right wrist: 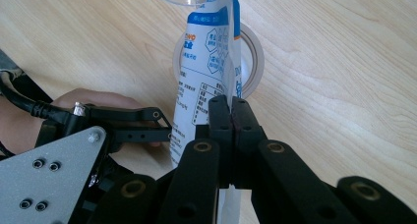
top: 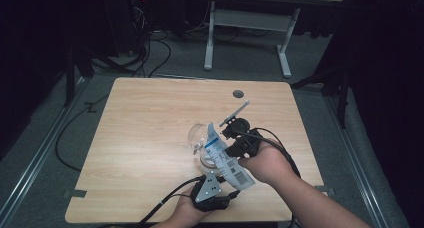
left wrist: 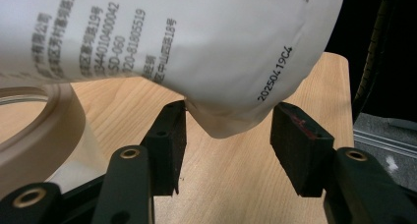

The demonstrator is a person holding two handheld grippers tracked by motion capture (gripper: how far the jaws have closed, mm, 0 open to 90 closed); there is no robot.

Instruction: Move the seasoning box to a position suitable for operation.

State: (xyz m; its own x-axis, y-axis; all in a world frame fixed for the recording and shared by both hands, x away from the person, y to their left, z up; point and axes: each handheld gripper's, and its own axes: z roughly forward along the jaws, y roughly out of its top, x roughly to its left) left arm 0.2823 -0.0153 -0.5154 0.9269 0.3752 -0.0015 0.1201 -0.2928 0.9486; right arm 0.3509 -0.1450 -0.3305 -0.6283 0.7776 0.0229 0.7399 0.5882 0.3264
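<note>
Over the table's near edge, right hand-held gripper [top: 239, 149] pinching pouch [top: 226, 155].

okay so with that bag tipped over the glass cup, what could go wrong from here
1. Only the right gripper clamps the white bag, on a thin edge; the left gripper stands open around the bottom corner, so the bag could sag or slip.
2. The bag's top leans on the clear cup, which might tip.
3. Contents could miss the cup onto the table.

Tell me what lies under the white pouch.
Under the white pouch lie a roll of tape and the wooden table; a clear cup sits at its top end. The pouch covers much of the roll.
</note>
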